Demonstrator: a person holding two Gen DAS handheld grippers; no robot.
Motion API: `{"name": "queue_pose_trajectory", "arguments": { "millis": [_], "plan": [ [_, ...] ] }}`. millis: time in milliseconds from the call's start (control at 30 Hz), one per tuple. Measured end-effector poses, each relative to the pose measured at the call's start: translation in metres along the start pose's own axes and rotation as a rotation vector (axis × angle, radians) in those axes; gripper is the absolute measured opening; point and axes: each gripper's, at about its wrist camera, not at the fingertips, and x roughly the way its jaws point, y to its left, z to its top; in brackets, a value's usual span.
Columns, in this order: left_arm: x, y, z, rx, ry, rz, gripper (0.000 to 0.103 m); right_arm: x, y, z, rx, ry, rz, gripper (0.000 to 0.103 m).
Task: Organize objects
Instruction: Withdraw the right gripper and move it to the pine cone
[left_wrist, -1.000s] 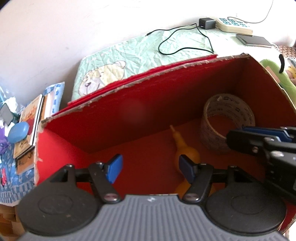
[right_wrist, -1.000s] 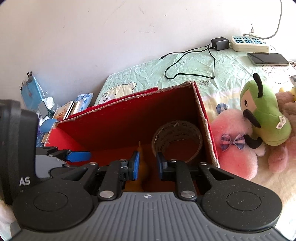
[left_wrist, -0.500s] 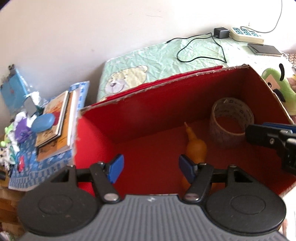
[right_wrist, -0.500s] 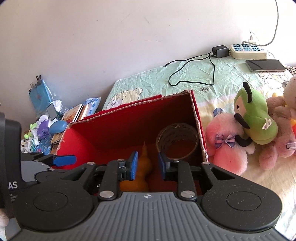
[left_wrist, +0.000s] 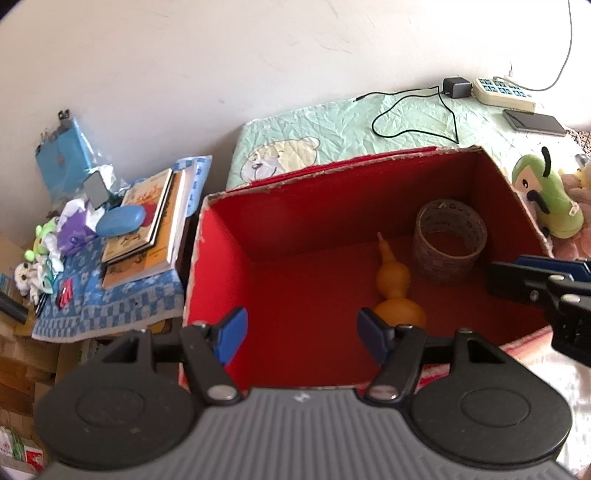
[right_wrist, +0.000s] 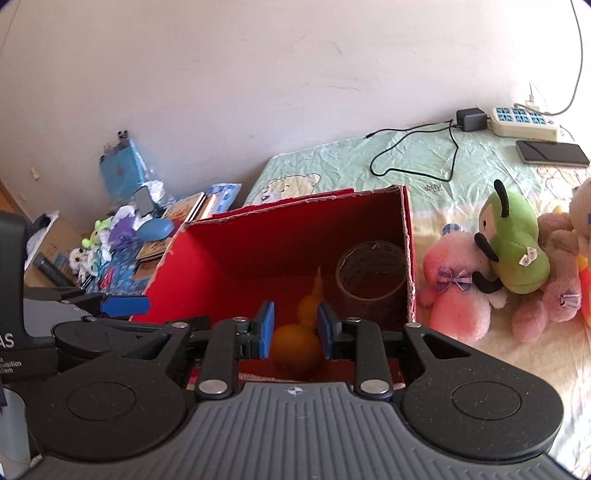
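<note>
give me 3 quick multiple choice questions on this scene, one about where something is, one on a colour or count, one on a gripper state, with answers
1. Where is the tape roll?
A. on the books
B. inside the red box, near its far right corner
C. beside the phone

2. What colour is the gourd in the box?
A. orange
B. green
C. blue

3. How do the two grippers stand?
A. both shut on toys
B. left shut, right wide open
C. left gripper wide open, right gripper narrower, neither holding anything

Answers:
1 B: the roll stands on the box floor by the right wall, past the gourd.
2 A: both its bulbs show orange against the red floor.
3 C: the left wrist view shows a wide gap between the blue pads; the right wrist view shows a smaller gap, with the gourd lying on the floor beyond.
</note>
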Motion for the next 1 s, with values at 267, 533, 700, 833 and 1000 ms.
{"name": "queue_pose_trajectory", "arguments": {
  "millis": [267, 533, 700, 833, 1000],
  "plan": [
    [-0.018, -0.005, -0.016, -0.051, 0.027, 0.019, 0.070, -0.016, -0.006, -0.008, -0.016, 0.021, 0.083, 0.028],
    [-0.033, -0.011, -0.033, -0.085, 0.040, 0.023, 0.071, -0.022, -0.013, -0.025, -0.031, 0.066, 0.124, 0.028],
    [-0.032, -0.019, -0.046, -0.083, 0.068, 0.022, 0.071, -0.016, -0.023, -0.037, -0.006, 0.123, 0.130, 0.028],
    [-0.026, -0.024, -0.056, -0.083, 0.101, 0.019, 0.071, -0.011, -0.026, -0.045, 0.001, 0.165, 0.137, 0.029],
    [-0.021, -0.029, -0.067, -0.086, 0.135, 0.007, 0.071, -0.004, -0.026, -0.054, 0.001, 0.211, 0.139, 0.029]
  ]
}}
